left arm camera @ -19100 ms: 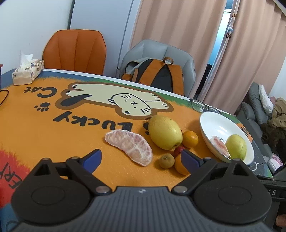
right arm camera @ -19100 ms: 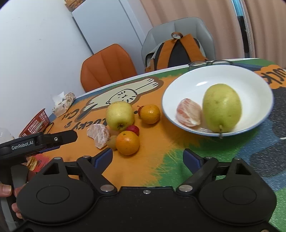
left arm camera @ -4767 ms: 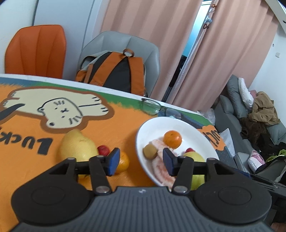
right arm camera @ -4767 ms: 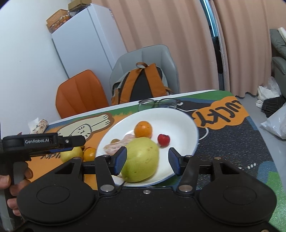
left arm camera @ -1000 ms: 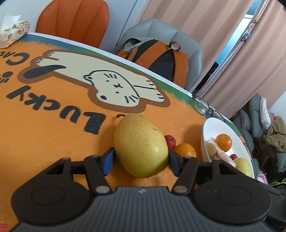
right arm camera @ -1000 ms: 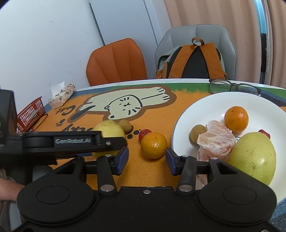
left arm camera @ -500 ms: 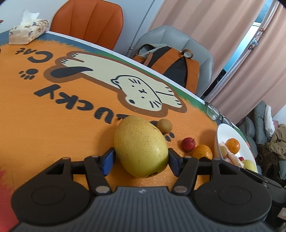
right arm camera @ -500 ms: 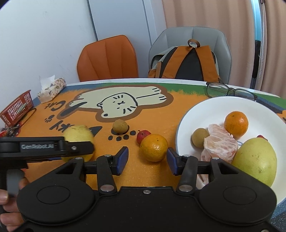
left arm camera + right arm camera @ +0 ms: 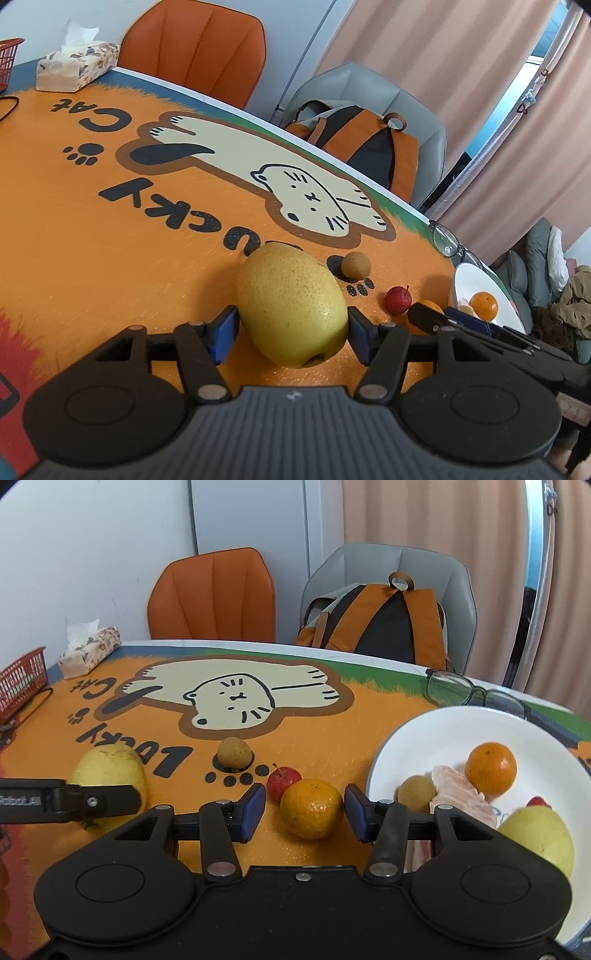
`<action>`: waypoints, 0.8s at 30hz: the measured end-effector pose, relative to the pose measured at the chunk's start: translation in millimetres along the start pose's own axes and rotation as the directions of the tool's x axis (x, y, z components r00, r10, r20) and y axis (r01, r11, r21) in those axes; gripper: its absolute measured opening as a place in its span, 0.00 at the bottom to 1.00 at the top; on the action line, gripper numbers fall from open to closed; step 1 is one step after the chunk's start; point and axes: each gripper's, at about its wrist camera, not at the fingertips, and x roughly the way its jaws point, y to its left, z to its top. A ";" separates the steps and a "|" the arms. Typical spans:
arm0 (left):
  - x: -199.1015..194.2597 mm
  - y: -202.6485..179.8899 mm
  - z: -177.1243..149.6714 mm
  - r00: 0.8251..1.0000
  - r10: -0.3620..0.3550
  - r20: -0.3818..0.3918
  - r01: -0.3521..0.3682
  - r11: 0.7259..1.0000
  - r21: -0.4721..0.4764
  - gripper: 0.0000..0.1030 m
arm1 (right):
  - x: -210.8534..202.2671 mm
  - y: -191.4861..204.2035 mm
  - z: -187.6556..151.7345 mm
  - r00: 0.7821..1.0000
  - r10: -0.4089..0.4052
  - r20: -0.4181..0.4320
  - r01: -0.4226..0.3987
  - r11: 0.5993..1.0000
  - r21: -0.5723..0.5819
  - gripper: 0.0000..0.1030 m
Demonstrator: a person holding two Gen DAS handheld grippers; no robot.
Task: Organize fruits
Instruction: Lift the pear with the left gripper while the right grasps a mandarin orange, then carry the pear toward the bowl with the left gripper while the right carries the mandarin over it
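My left gripper is shut on a large yellow pear, held low over the orange mat; it also shows in the right wrist view. My right gripper is open around an orange on the mat, pads not touching it. A small red fruit and a brown longan lie just beyond. The white plate at right holds an orange, a longan, a peeled pomelo segment, a yellow pear and a red fruit.
Glasses lie behind the plate. A tissue box and a red basket stand at the far left. An orange chair and a grey chair with a backpack stand behind the table.
My left gripper has carried the pear leftward, away from the plate. My right gripper has moved in so the orange sits between its fingers.
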 end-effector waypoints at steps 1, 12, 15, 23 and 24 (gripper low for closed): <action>-0.9 1.0 -0.3 1.000 0.001 0.001 -0.001 1.000 -0.003 0.59 | 1.4 1.6 0.2 1.000 -0.005 0.000 0.005 1.000 -0.011 0.47; -10.0 4.9 -2.0 1.000 -0.006 0.011 0.006 1.000 -0.012 0.59 | -2.9 10.3 -3.2 1.000 -0.015 -0.026 0.013 0.999 -0.049 0.38; -12.5 3.4 -2.9 1.000 -0.011 0.013 0.011 1.000 -0.008 0.59 | -9.5 12.2 -5.9 1.000 -0.007 -0.022 0.006 0.999 -0.043 0.38; -22.8 -4.0 -4.5 0.999 -0.028 0.031 0.027 1.000 0.009 0.59 | -34.7 11.9 -2.2 0.999 0.027 0.020 -0.026 0.999 -0.025 0.38; -24.4 -5.6 -4.4 0.999 -0.031 0.035 0.031 0.999 0.011 0.59 | -38.4 11.3 -1.0 0.999 0.029 0.028 -0.029 0.999 -0.023 0.38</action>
